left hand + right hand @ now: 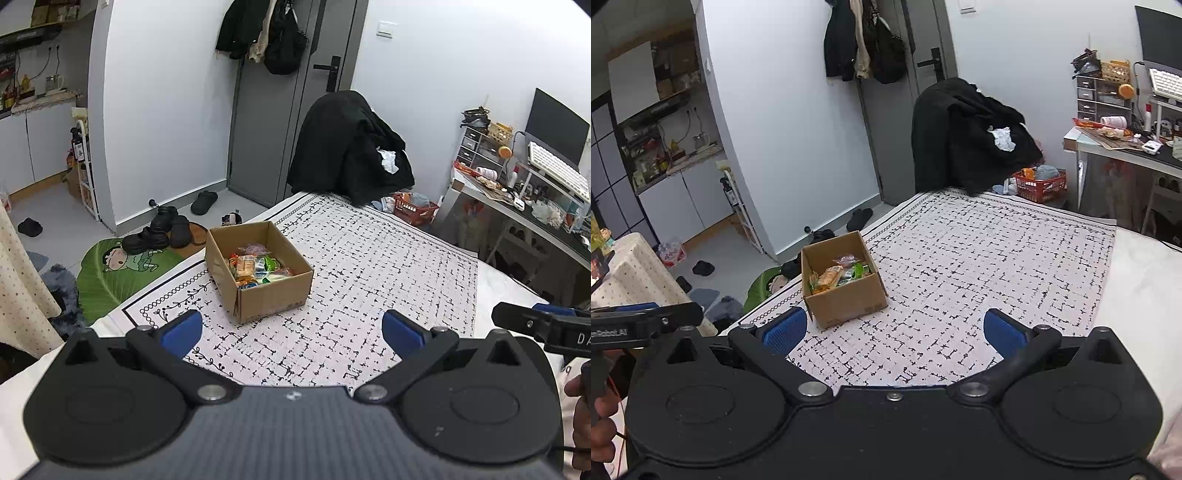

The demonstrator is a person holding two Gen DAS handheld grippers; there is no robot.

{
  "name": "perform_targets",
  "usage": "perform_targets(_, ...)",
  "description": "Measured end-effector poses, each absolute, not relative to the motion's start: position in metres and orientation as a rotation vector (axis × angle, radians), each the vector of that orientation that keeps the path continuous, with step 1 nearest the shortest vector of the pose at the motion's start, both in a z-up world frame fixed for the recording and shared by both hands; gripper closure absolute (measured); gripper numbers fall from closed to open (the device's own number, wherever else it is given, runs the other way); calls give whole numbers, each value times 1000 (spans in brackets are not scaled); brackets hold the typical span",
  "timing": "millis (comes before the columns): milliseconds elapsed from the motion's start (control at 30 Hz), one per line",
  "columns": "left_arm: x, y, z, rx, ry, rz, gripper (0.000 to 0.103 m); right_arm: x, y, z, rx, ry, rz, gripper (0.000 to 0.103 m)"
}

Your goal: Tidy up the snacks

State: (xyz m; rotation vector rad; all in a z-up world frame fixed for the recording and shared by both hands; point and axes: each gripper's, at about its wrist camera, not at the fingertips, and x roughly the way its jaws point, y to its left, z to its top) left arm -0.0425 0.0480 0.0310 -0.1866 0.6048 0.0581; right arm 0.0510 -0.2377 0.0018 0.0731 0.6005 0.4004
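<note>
A brown cardboard box [271, 295] stands on the patterned cloth [369, 266] near its left edge. Several colourful snack packets [255, 267] lie inside it. The box also shows in the right wrist view [849, 299] with the snack packets [836, 275] in it. My left gripper [291, 328] is open and empty, held above the cloth in front of the box. My right gripper [895, 328] is open and empty, in front and to the right of the box. The right gripper's side shows at the left wrist view's right edge [546, 325].
A chair draped with black clothes [351, 151] stands past the cloth's far end. A red basket [413, 212] sits on the floor beside it. A cluttered desk [524, 199] is at the right. Shoes [162, 232] and a green mat [122, 273] lie on the floor at the left.
</note>
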Motion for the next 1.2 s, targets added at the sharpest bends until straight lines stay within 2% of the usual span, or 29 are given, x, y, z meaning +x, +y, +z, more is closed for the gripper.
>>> perform_targets(1200,-55,40,28,-180,590,20,0,44,-231,-4,45,630,424,0)
